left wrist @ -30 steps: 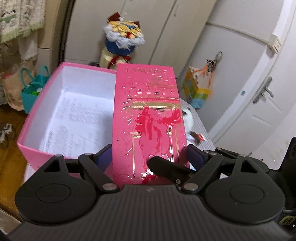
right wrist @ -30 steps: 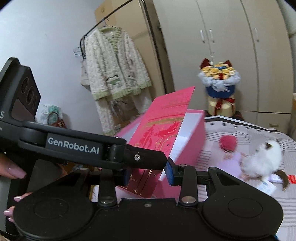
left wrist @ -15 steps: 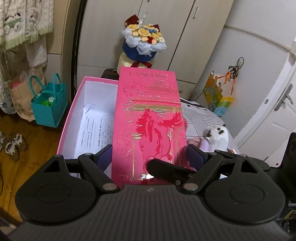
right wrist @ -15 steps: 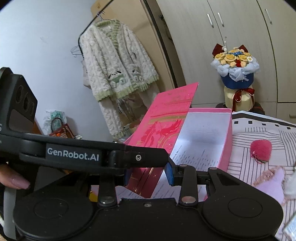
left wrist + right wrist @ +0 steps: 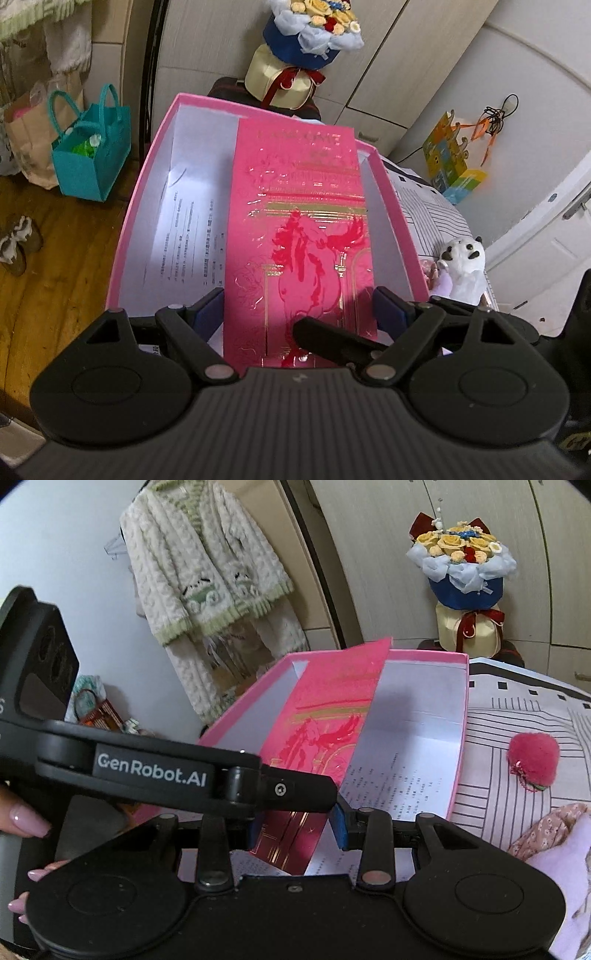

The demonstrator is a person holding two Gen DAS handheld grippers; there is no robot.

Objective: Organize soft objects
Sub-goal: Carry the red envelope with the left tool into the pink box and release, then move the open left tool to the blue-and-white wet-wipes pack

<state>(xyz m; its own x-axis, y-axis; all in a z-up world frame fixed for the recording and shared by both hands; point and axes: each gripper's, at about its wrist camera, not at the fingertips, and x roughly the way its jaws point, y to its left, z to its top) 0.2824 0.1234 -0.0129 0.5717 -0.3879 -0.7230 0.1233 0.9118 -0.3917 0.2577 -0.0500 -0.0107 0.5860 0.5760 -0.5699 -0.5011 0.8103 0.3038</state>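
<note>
A flat pink gift box (image 5: 299,229) with a red horse print is held tilted over a large open pink box (image 5: 142,206) lined in white, with printed paper on its bottom. My left gripper (image 5: 297,308) is shut across the flat box's width. My right gripper (image 5: 297,829) is shut on its thin near edge, and one of its fingers (image 5: 332,339) lies over the lid. A white plush toy (image 5: 461,266) sits right of the open box. In the right wrist view a pink pompom (image 5: 533,755) and a lilac soft item (image 5: 554,856) lie on the bedcover beside the open box (image 5: 463,716).
The striped bedcover (image 5: 524,705) extends to the right. A teal bag (image 5: 90,162) and shoes (image 5: 16,243) stand on the wooden floor at left. A flower bouquet (image 5: 310,40) stands behind the box by the wardrobe. A knitted cardigan (image 5: 207,576) hangs at left.
Both grippers have carried the flat pink box forward and down, so it now lies over the open box's inside. The open box looks larger and closer.
</note>
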